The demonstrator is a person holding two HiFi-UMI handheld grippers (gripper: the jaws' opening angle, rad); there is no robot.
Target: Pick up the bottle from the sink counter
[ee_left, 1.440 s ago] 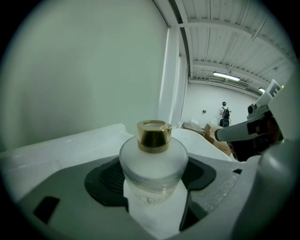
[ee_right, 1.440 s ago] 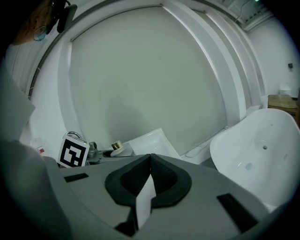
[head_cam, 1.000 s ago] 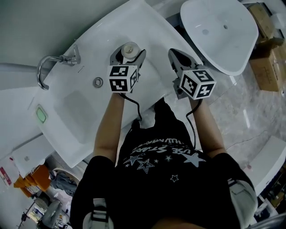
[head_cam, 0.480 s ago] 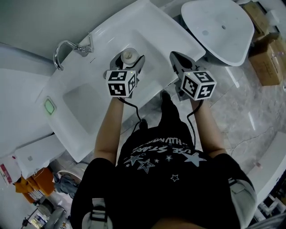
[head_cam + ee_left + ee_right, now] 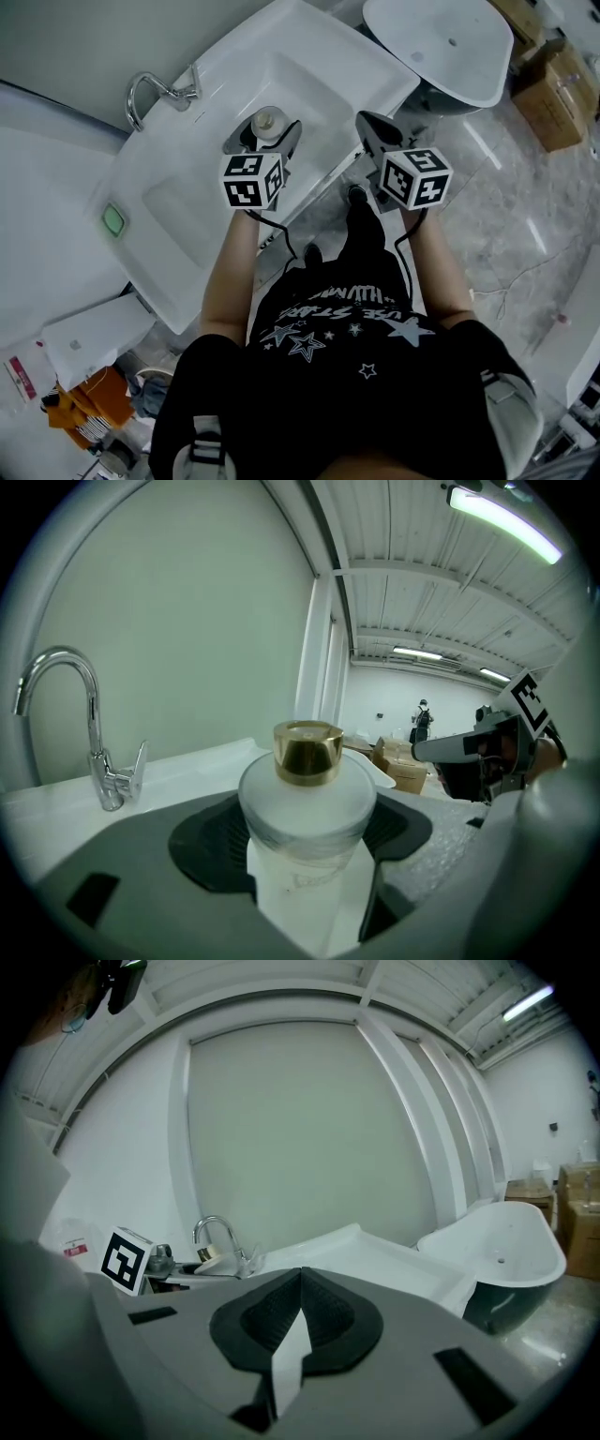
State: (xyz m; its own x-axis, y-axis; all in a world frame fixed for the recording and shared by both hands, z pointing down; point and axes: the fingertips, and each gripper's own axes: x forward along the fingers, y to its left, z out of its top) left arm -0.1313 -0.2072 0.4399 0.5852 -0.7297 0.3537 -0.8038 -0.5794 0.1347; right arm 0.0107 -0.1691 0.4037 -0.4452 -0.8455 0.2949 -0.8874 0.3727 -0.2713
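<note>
A frosted white bottle (image 5: 269, 119) with a gold cap (image 5: 307, 752) stands upright between the jaws of my left gripper (image 5: 267, 132), which is shut on its body (image 5: 305, 813). In the head view it hangs over the white sink (image 5: 221, 67), near the front rim of the basin. My right gripper (image 5: 371, 127) is level with it on the right, past the sink's front edge, shut with nothing in it; its pads meet in the right gripper view (image 5: 298, 1321). That view also shows the bottle's cap (image 5: 208, 1253) far to the left.
A chrome faucet (image 5: 155, 89) stands at the sink's back left. A green block (image 5: 113, 219) lies on the sink's left ledge. A white freestanding basin (image 5: 441, 47) and cardboard boxes (image 5: 553, 84) are to the right, on a marble floor. A person (image 5: 424, 719) stands far off.
The left gripper keeps its hold on the bottle. Sink and faucet have slid up and to the right in the head view, so the bottle now hangs nearer the basin's front rim.
</note>
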